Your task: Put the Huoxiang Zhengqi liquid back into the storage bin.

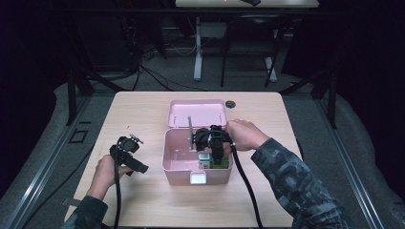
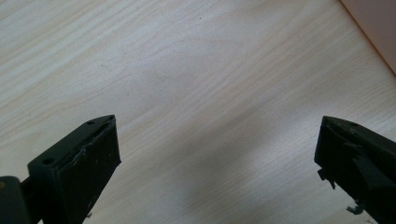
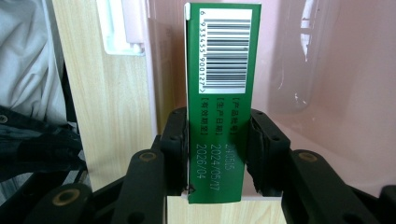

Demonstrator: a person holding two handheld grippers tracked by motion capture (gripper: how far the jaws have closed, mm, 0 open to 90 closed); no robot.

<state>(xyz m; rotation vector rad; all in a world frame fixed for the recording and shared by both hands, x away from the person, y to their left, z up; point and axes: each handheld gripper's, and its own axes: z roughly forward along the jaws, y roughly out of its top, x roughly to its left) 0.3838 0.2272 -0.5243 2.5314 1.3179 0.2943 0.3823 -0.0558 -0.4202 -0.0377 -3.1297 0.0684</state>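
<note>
Right gripper (image 3: 218, 154) clamps green carton (image 3: 218, 100) inside pink box (image 1: 168, 157), lid (image 1: 197, 112) just behind it, while left gripper (image 2: 217, 158), jaws apart, sits beside it over table (image 2: 196, 79).

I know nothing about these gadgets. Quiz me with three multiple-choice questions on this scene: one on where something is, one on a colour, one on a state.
1. Where is the green carton?
A. on the floor
B. inside the pink box
C. under the table

2. What colour is the lid lying behind the box?
A. pink
B. blue
C. black

3. How is the left gripper?
A. clamped on a carton
B. open with nothing between its jaws
C. holding the lid

Answers:
1 B, the high view shows the right gripper holding it within the box walls.
2 A, it matches the box.
3 B, bare tabletop shows between its jaws.
</note>
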